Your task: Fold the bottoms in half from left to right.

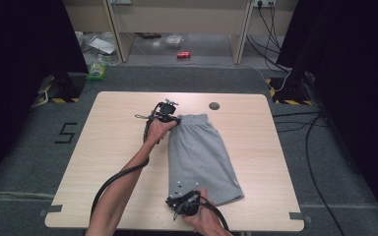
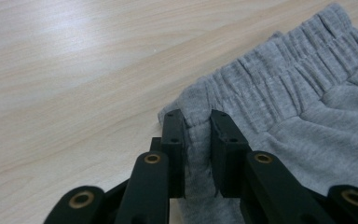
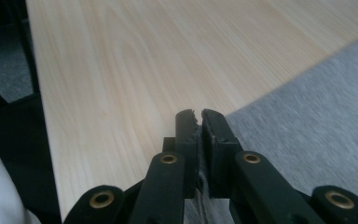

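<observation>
A pair of grey shorts (image 1: 202,155) lies flat, folded lengthwise, on the wooden table (image 1: 113,152), waistband at the far end. My left gripper (image 1: 177,119) is at the waistband's left corner. In the left gripper view its jaws (image 2: 196,122) are shut on the gathered elastic waistband (image 2: 279,79), with cloth pinched between the pads. My right gripper (image 1: 176,192) is at the near left hem corner. In the right gripper view its jaws (image 3: 198,116) are pressed together with a thin strip of the shorts' grey edge (image 3: 317,116) between them.
A round cable hole (image 1: 214,105) sits in the table just beyond the waistband. The table's left edge (image 3: 42,116) runs close beside the right gripper. On the floor beyond the table lie a red can (image 1: 183,55) and a green bottle (image 1: 97,69).
</observation>
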Demonstrator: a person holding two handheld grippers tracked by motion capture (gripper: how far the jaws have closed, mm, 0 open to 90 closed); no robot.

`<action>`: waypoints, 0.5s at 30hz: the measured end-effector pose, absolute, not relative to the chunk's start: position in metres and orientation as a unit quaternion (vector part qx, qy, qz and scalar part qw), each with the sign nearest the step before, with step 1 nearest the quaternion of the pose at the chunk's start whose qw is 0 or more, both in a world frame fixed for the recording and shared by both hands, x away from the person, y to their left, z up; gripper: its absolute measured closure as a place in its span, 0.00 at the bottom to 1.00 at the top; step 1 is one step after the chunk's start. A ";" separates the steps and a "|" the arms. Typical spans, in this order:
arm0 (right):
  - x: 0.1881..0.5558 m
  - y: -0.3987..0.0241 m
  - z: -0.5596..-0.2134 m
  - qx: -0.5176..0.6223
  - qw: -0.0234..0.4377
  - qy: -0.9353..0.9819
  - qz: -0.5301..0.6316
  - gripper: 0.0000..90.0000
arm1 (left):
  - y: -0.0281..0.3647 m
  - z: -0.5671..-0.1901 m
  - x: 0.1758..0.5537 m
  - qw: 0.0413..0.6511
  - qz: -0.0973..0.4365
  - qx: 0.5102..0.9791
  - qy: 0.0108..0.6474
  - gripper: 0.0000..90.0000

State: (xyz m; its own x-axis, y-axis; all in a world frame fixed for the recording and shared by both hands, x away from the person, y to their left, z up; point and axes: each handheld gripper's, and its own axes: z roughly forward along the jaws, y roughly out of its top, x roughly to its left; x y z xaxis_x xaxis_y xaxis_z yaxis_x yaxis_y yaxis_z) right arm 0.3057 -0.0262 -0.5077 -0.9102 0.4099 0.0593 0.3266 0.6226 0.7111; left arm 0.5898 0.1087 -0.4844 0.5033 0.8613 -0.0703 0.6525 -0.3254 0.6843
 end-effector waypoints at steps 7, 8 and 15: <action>0.312 0.013 -0.503 0.185 0.039 0.897 0.400 0.95 | 0.126 -0.476 0.588 0.329 0.166 0.806 0.463 0.86; 0.314 0.024 -0.501 0.178 0.037 0.896 0.406 0.95 | 0.132 -0.476 0.588 0.329 0.165 0.808 0.460 0.86; 0.319 0.036 -0.504 0.178 0.030 0.894 0.410 0.94 | 0.142 -0.483 0.589 0.338 0.156 0.802 0.468 0.85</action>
State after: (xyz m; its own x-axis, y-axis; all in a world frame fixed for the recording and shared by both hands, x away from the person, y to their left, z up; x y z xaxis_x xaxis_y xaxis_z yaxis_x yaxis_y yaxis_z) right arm 0.3191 0.0361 -0.5036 -0.9348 0.3429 0.0922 0.2935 0.6002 0.7440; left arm 0.5885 0.1416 -0.4833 0.5138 0.8553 -0.0663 0.6444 -0.3338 0.6880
